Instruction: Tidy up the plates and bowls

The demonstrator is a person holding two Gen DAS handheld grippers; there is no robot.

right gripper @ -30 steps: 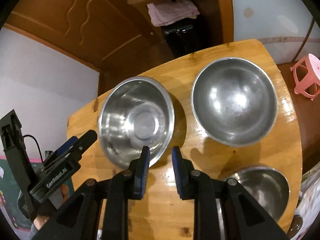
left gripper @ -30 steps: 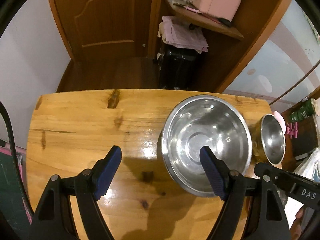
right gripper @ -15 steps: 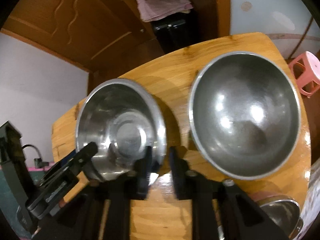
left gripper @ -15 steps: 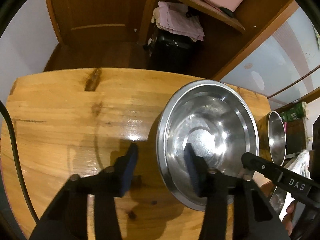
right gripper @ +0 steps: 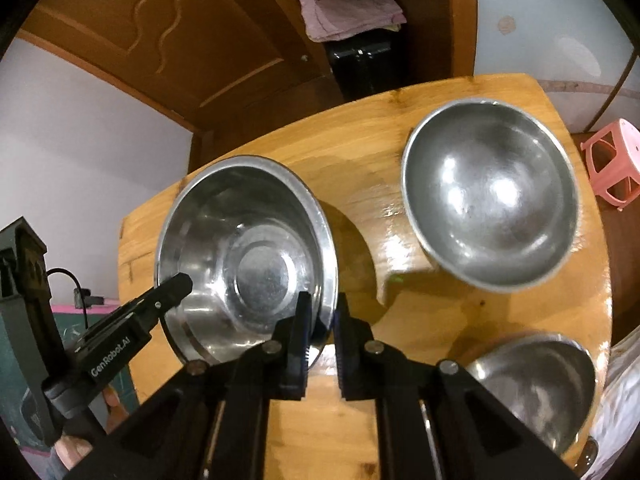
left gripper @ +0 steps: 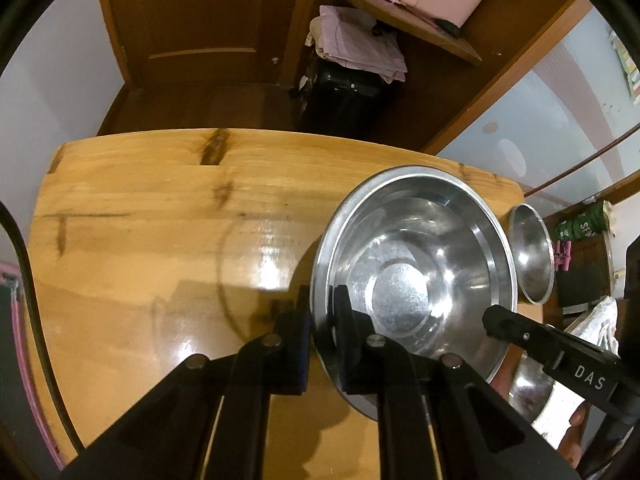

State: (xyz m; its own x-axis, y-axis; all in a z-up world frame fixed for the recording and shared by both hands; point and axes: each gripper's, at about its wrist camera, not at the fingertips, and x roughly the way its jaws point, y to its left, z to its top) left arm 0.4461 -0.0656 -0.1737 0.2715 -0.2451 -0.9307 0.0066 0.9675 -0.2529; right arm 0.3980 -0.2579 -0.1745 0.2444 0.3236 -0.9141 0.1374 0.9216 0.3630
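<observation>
Gripping: we hold the flat-bottomed steel bowl (left gripper: 414, 276) by its rim with both tools at once.
Left gripper (left gripper: 322, 320): pressed together on the bowl's near-left rim, one finger inside, one outside.
Right gripper (right gripper: 320, 320): pinching the same bowl's near-right rim (right gripper: 326, 264).
Bowl, look: shiny, wide lip, round flat base, empty; we cannot tell if it rests on the wooden table (left gripper: 140, 240) or is just lifted.
Neighbours: we list a round-bottomed steel bowl (right gripper: 490, 208) to the right, apart from ours; a smaller steel bowl (right gripper: 532, 384) at the near right corner.
Beyond: black suitcase (left gripper: 340, 96), pink stool (right gripper: 612, 160).
</observation>
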